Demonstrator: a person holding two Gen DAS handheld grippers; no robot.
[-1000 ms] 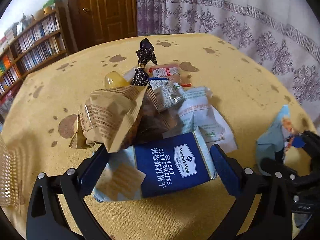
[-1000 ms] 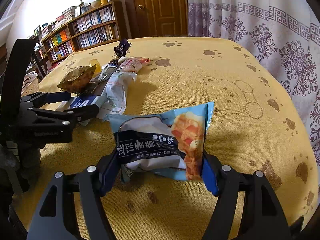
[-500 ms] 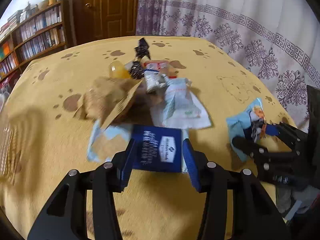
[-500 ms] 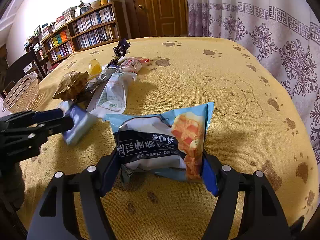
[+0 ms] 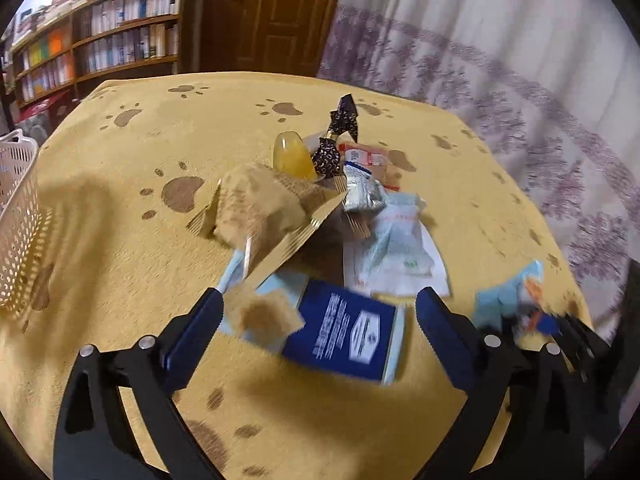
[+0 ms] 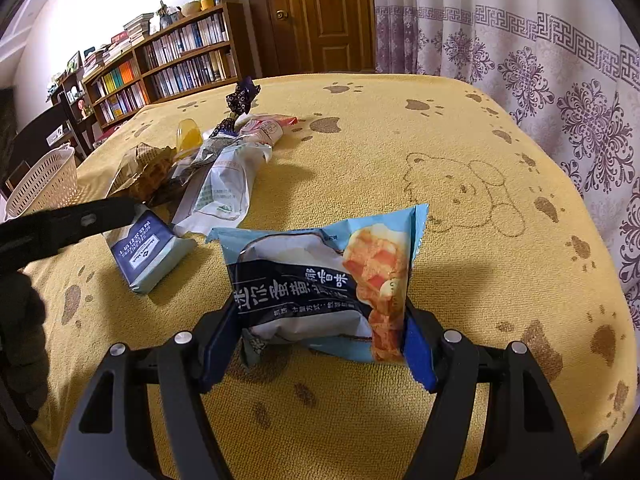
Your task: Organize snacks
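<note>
A dark-blue sea salt cracker pack [image 5: 344, 336] lies on the yellow paw-print cloth [image 5: 120, 208], loose between the wide-open fingers of my left gripper [image 5: 319, 300]. In the right wrist view the same cracker pack [image 6: 148, 252] rests just under one left finger [image 6: 92, 216]. My right gripper [image 6: 320, 320] is shut on a light-blue snack bag [image 6: 320, 280], held low over the cloth. That snack bag [image 5: 508, 300] shows blurred at the right of the left wrist view.
Behind the crackers is a pile of snacks: a brown waffle pack [image 5: 264, 204], a yellow jelly [image 5: 292, 156], a dark patterned candy [image 5: 340, 128], a white pouch [image 5: 396, 252]. A white perforated basket [image 5: 16, 216] stands at the left edge. Bookshelves, door and curtain lie beyond.
My left gripper closed on the cracker pack, pulled it out of the pile toward me, then opened and let it go onto the cloth. The right gripper and its bag have not moved.
</note>
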